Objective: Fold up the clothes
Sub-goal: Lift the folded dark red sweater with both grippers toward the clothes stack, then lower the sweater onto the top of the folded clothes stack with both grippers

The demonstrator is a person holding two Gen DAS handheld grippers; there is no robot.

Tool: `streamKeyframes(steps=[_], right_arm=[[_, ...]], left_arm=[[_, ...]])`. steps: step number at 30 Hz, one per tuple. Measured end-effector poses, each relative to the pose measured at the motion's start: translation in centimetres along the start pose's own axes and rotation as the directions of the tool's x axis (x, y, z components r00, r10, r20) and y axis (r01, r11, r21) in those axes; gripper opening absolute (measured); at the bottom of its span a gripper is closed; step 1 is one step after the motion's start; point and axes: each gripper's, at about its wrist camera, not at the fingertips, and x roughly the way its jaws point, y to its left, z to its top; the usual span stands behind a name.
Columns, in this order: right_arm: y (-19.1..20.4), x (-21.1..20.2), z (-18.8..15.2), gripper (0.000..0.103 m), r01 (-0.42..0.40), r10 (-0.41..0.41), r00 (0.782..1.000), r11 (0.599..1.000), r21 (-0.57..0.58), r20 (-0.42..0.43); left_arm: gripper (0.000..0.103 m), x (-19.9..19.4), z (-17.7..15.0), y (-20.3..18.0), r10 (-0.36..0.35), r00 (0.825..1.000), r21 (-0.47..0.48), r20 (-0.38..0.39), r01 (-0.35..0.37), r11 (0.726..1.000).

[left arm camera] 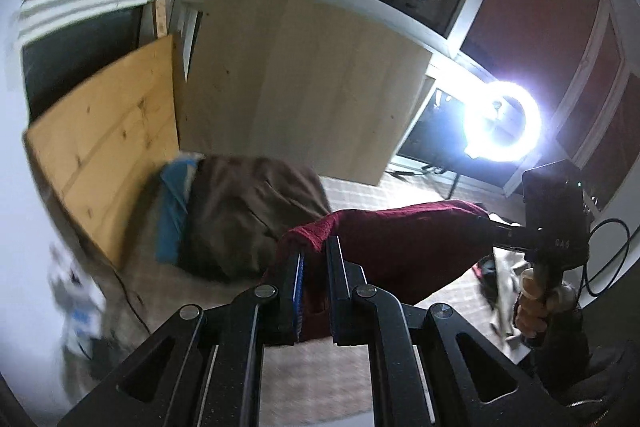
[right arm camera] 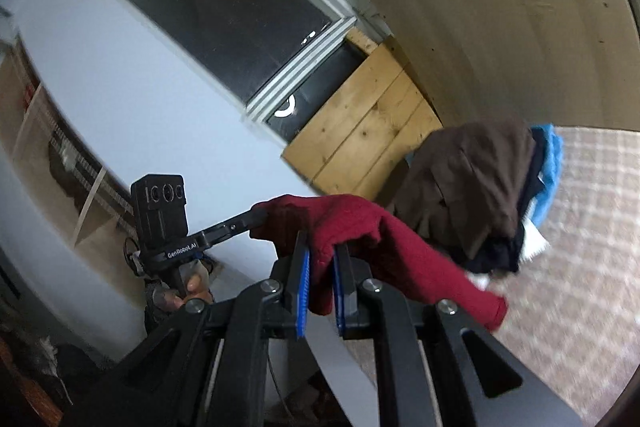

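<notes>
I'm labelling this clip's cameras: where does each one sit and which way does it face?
Left wrist: on the left gripper, facing the brown garment pile; right gripper and right hand show.
Right wrist: on the right gripper, facing the same pile; left gripper and left hand show.
Shared: the dark red knitted garment, clamped by both grippers, and the wooden board.

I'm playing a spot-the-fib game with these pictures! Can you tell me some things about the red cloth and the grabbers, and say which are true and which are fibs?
1. Both grippers pinch the red cloth. True: the left gripper and right gripper each grip it.
2. The red cloth lies flat on the bed. False: it hangs between the grippers.
3. A brown garment tops the clothes pile. True.
4. The ring light is off. False: it glows brightly.
5. The pile holds something blue. True.
</notes>
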Motion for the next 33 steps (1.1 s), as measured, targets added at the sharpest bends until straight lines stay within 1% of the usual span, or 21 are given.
streamKeyframes(steps=[2, 5, 9, 12, 16, 21, 23, 25, 26, 28, 29, 31, 33], right_arm=[[-0.5, 1.8, 1.4, 0.010, -0.005, 0.004, 1.000, 1.000, 0.025, 0.025], [-2.2, 4.8, 3.0, 0.010, 0.016, -0.019, 0.999, 0.998, 0.060, 0.050], [-6.1, 8.1, 4.7, 0.010, 0.057, -0.067, 0.996, 0.988, 0.145, 0.063], [-9.5, 9.6, 6.1, 0.010, 0.089, -0.107, 0.991, 0.973, 0.211, 0.075], [-13.1, 10.8, 8.3, 0.010, 0.124, -0.148, 0.986, 0.958, 0.259, 0.077], [-17.8, 13.0, 10.5, 0.010, 0.177, -0.198, 0.979, 0.937, 0.301, 0.040], [-19.9, 13.7, 11.0, 0.010, 0.194, -0.210, 0.978, 0.926, 0.323, 0.016], [-22.1, 14.6, 11.4, 0.010, 0.216, -0.223, 0.975, 0.911, 0.351, -0.021], [-23.1, 15.0, 11.6, 0.014, 0.222, -0.224, 0.974, 0.903, 0.368, -0.037], [-24.8, 15.1, 12.0, 0.017, 0.198, -0.196, 0.979, 0.883, 0.425, -0.050], [-25.7, 15.1, 12.2, 0.020, 0.186, -0.181, 0.982, 0.872, 0.453, -0.056], [-27.3, 15.1, 12.6, 0.032, 0.168, -0.156, 0.986, 0.848, 0.502, -0.066], [-27.3, 14.2, 13.3, 0.061, 0.187, -0.174, 0.982, 0.847, 0.498, -0.073]], left_arm=[[0.009, 1.0, 1.9, 1.5, -0.006, 1.000, 0.019, -0.005, 0.006, 1.000], [0.009, 3.8, 4.4, 4.3, -0.005, 1.000, 0.023, -0.026, 0.006, 1.000], [0.009, 8.8, 6.7, 7.5, -0.027, 0.996, 0.000, -0.083, 0.027, 1.000], [0.009, 11.7, 7.8, 8.6, -0.054, 0.992, -0.004, -0.111, 0.054, 0.999], [0.009, 16.4, 9.5, 10.1, -0.075, 0.986, 0.004, -0.146, 0.076, 0.997], [0.009, 22.1, 10.5, 12.1, -0.075, 0.976, -0.010, -0.204, 0.075, 0.997], [0.009, 24.7, 10.4, 13.0, -0.075, 0.968, -0.023, -0.239, 0.072, 0.997], [0.010, 26.8, 10.1, 13.6, -0.076, 0.956, -0.029, -0.282, 0.071, 0.997], [0.012, 27.8, 9.9, 13.9, -0.069, 0.951, -0.039, -0.300, 0.061, 0.997], [0.018, 29.4, 9.7, 14.5, -0.057, 0.942, -0.062, -0.331, 0.038, 0.997], [0.018, 29.9, 9.7, 14.7, -0.048, 0.940, -0.072, -0.338, 0.025, 0.997], [0.019, 30.2, 10.1, 14.9, -0.041, 0.943, -0.069, -0.330, 0.019, 0.997], [0.019, 30.0, 10.6, 15.0, -0.037, 0.945, -0.068, -0.324, 0.015, 0.998]])
